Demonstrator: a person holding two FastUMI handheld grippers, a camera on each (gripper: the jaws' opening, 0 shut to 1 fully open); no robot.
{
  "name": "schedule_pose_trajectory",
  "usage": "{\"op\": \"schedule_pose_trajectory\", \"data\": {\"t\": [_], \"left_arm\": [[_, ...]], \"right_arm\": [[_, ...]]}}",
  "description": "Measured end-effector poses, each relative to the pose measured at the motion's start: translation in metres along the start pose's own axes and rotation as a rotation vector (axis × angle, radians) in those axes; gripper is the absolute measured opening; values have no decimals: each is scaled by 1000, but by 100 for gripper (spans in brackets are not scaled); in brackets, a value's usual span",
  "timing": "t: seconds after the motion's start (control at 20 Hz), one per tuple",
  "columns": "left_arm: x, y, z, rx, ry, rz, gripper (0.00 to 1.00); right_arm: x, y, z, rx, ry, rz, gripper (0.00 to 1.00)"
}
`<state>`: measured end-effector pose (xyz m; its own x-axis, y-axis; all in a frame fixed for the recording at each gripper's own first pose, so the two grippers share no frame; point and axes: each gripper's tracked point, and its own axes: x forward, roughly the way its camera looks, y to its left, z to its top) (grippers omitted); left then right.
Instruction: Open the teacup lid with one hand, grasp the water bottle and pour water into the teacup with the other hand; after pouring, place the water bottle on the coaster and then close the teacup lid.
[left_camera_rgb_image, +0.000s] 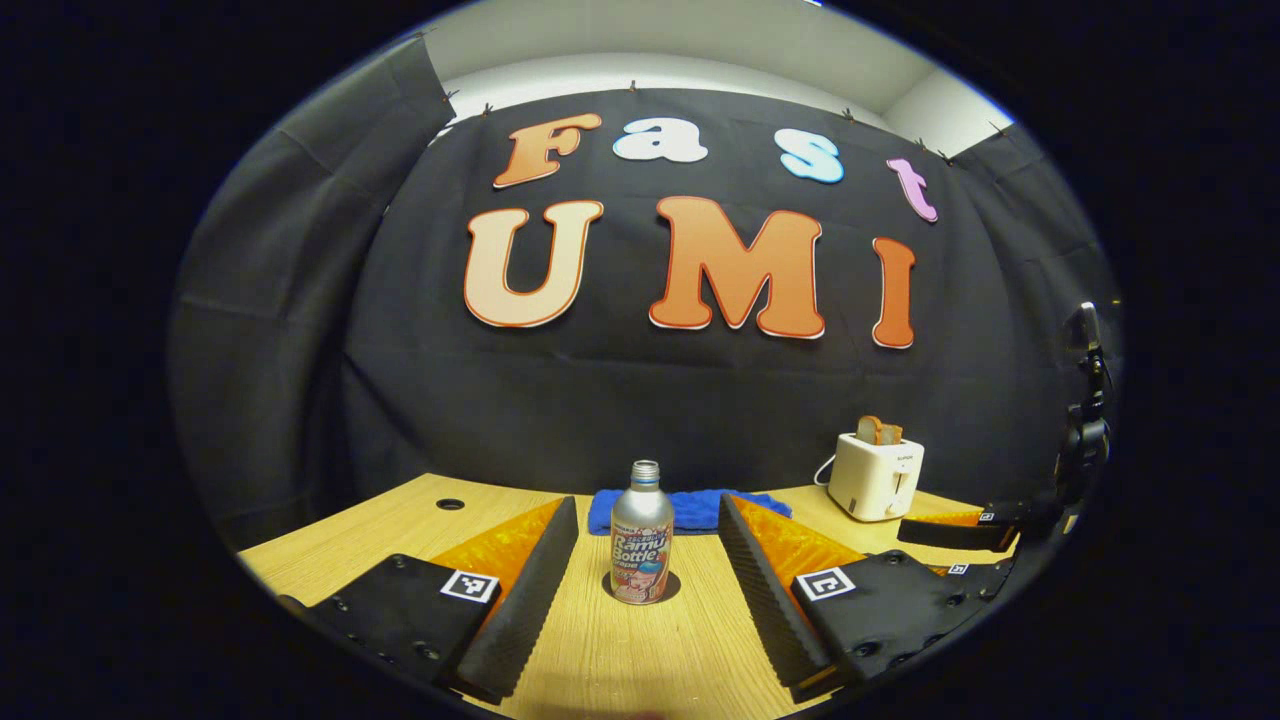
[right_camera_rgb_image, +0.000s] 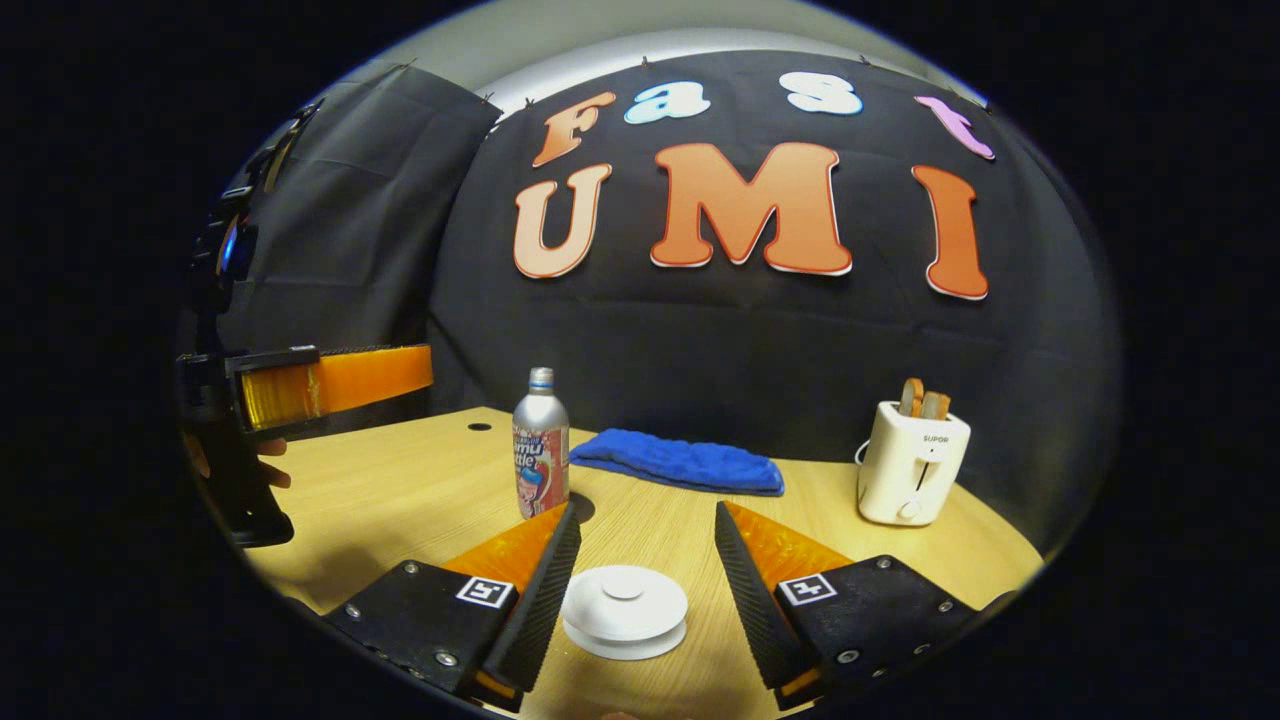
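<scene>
Table (left_camera_rgb_image: 620, 660): bottle (left_camera_rgb_image: 641, 535) upright on coaster (left_camera_rgb_image: 668, 592), ahead between left gripper (left_camera_rgb_image: 648, 590) fingers, spread, untouched. Teacup lid (right_camera_rgb_image: 624, 610) between right gripper (right_camera_rgb_image: 645, 600) fingers, spread, apart from both.

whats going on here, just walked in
A person holds a gripper in each hand over a wooden table. The left gripper is open and lined up on the water bottle, which stands on a dark coaster. The right gripper is open on either side of the white teacup lid, not gripping it. A blue cloth and a toaster sit behind.
</scene>
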<state>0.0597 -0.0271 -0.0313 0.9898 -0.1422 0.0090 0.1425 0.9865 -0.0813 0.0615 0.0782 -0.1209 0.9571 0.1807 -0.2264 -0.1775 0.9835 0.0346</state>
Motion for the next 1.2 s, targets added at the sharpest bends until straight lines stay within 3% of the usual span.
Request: {"op": "schedule_pose_trajectory", "data": {"t": [0.1,0.15,0.3,0.35,0.6,0.9,0.95,1.2], "left_arm": [[-10,2,11,-8,-26,19,92],[-15,2,15,-7,-35,29,97],[-28,1,18,-17,-45,44,87],[-32,0,18,-24,-44,45,92],[-51,8,7,-31,-24,78,92],[-71,16,-12,63,-2,129,93],[-74,15,-12,67,-1,132,97],[-80,14,-13,63,-2,133,97]], "right_arm": [[-10,-10,16,-5,-32,-20,84],[-15,-14,22,-6,-47,-27,85],[-31,-29,35,-9,-78,-54,85],[-35,-34,39,-13,-84,-65,86],[-54,-46,44,-21,-103,-93,86],[-63,-41,40,-20,-113,-85,87],[-64,-39,39,-17,-110,-84,87],[-70,-35,38,-23,-104,-75,88]]}}
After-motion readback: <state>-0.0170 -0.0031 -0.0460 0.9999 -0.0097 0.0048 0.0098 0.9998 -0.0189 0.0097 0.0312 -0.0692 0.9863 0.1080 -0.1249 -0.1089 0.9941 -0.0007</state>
